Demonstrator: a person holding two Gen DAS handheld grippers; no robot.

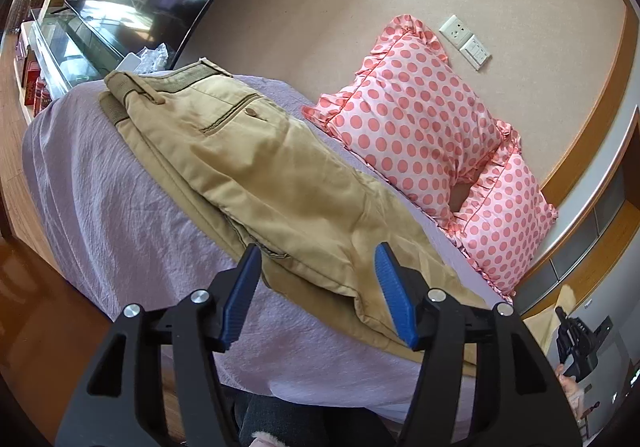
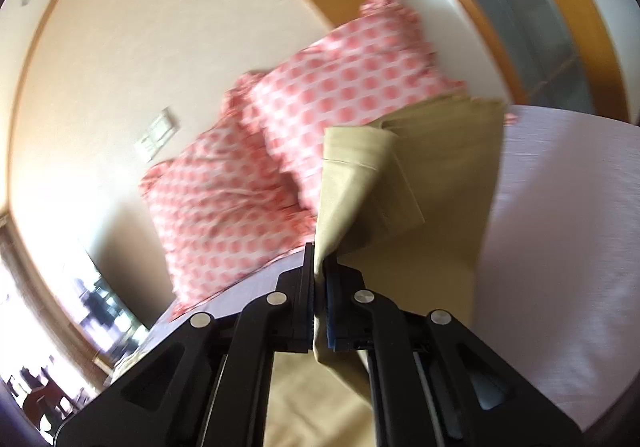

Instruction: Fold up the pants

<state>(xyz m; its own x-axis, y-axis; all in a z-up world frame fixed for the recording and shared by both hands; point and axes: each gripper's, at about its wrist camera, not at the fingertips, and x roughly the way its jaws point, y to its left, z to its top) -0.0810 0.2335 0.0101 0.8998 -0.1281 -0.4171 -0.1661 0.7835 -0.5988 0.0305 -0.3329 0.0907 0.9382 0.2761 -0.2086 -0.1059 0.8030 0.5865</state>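
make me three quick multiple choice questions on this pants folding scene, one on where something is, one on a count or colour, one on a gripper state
1. Where do the khaki pants lie?
A. on the lilac bedsheet
B. on the wooden floor
C. on top of the pillows

2. How many polka-dot pillows lean against the wall?
A. one
B. two
C. four

3. What is the right gripper doing?
A. open, holding nothing
B. shut on a pillow
C. shut on the pants fabric

Answers:
1. A, the left wrist view shows the pants spread flat on the sheet beside the pillows.
2. B, two pink dotted pillows stand side by side.
3. C, the right wrist view shows khaki cloth pinched between its closed fingers, while the left gripper hangs open over the pants.
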